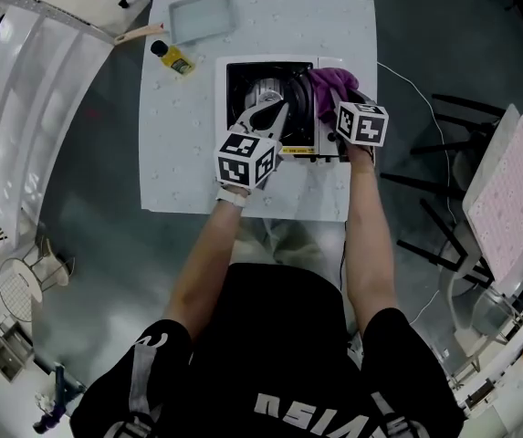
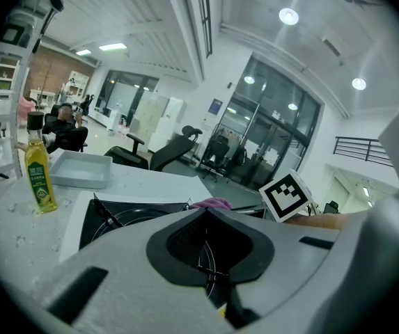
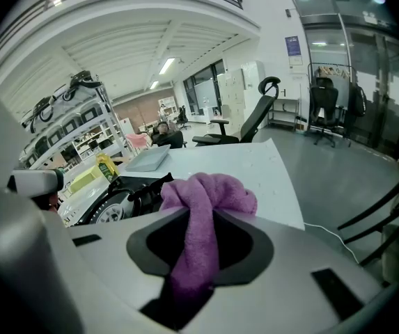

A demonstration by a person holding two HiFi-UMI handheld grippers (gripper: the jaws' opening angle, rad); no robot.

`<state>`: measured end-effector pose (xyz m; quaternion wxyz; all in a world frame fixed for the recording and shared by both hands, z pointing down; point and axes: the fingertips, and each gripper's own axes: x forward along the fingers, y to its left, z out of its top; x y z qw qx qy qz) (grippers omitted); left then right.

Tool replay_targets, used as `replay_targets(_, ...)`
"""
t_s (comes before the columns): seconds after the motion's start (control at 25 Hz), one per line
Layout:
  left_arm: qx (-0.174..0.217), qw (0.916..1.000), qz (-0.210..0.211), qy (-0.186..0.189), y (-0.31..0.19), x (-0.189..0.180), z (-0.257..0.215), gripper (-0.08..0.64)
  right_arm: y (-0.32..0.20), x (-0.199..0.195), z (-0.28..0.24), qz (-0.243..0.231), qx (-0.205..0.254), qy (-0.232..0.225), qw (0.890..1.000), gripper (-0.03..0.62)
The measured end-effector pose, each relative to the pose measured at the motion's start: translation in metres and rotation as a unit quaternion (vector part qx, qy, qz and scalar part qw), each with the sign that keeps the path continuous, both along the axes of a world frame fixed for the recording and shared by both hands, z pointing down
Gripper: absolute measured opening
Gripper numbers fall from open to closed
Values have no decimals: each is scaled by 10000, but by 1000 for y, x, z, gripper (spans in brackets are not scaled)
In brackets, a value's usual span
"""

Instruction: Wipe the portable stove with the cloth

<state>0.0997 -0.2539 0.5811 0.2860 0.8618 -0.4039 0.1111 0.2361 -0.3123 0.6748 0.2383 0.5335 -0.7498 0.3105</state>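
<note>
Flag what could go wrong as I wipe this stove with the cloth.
1. The cloth sits bunched in the jaws of the right gripper. Its loose folds could snag on the raised black prongs of the stove.
2. The oil bottle stands just off the stove's far-left corner, so a wide sweep might tip it.

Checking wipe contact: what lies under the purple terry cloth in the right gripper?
Under the purple cloth lies the right side of the black-topped portable stove, beside its round burner. The surface directly beneath is covered, so contact is unconfirmed.
</note>
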Motion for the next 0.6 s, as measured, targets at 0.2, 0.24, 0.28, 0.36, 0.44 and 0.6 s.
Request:
replay_targets(0.2,23,10000,3,-2,-7,-1,3,6,-6,0,0,-27,46,-37,10000,92)
replay_targets(0.24,30,10000,10,-11,-8,-1,3,6,-7,-1,0,-29,56,-37,10000,92)
replay_targets(0.28,35,10000,16,-20,-9,-1,3,6,-8,-1,1,-28,56,-32,10000,92)
replay_targets(0.36,42,10000,28,-35,-11,-2,3,6,-9,0,0,-27,54,-18,10000,94)
replay_targets(0.44,38,10000,38,-35,-13,-2,4,6,-12,0,0,-31,74,-24,10000,94)
replay_targets(0.6,26,9999,91,-33,-15,2,6,6,-16,0,-1,-29,106,-40,9999,94)
